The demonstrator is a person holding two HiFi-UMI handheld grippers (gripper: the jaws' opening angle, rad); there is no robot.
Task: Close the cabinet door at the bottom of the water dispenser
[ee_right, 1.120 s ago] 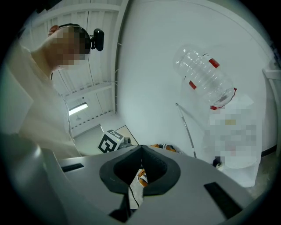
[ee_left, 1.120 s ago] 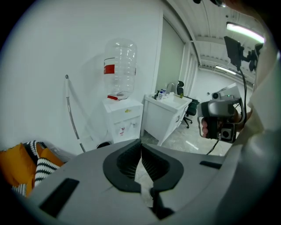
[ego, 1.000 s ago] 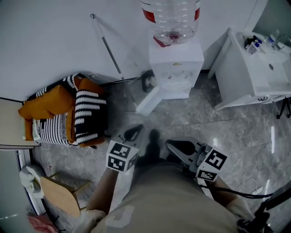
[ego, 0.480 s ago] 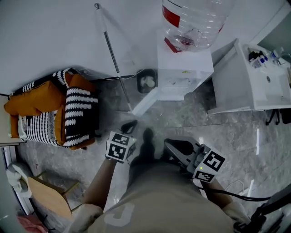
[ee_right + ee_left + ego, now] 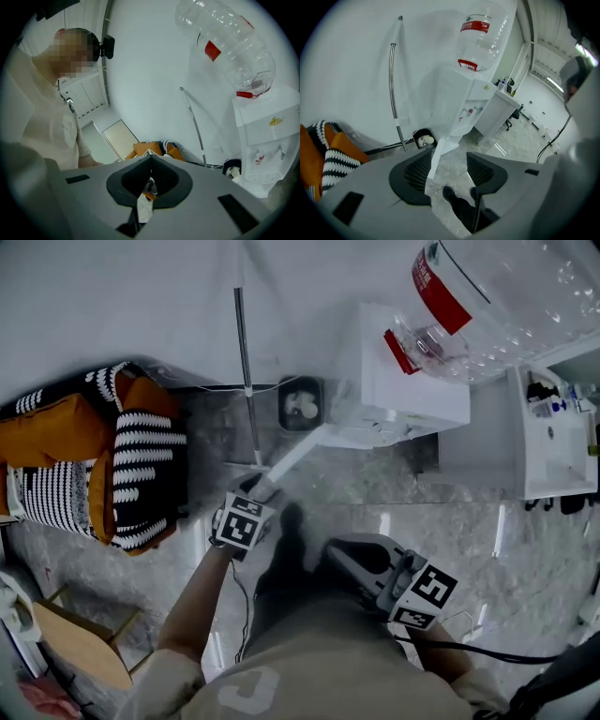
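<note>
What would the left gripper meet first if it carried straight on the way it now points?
Most likely the outer edge of the open cabinet door, which shows in the gap between the jaws of the left gripper, now opening. How near it is cannot be told.

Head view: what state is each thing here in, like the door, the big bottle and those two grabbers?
Cabinet door: open, swung wide out from the dispenser.
Water bottle: upside down on the dispenser, looks nearly empty.
Left gripper: jaws opening, the door's free edge between them, not squeezed.
Right gripper: shut, holding nothing.
Metal pole: leaning against the wall.
</note>
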